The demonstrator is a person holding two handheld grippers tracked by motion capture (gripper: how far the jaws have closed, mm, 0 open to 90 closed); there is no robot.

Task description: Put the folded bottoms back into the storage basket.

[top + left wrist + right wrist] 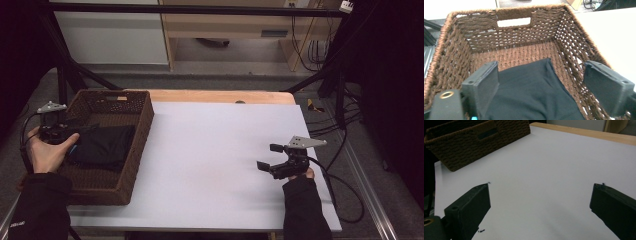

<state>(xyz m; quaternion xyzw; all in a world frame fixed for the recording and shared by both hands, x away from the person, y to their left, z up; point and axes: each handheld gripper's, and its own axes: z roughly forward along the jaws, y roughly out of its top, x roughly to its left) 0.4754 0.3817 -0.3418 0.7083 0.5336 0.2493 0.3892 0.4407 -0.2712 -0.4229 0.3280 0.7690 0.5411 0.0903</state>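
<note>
1. Black cloth [534, 92] lies folded on the floor of the wicker basket [145, 120], toward its near end; the basket stands at the left edge of the surface [225, 150].
2. Left gripper [75, 131] hangs over the basket's left rim. Its fingers [482, 86] are spread apart, grasping nothing, with the cloth directly below and between them.
3. Cloth's long axis appears to run from the near wall toward the far, handled wall, roughly along the gripper's line of sight.
4. Right gripper [266, 157] sits near the right edge of the surface, well apart from the basket, fingers [471, 202] released and empty.
5. Judgement: the left hand is far nearer; a straight descent should suffice.
</note>
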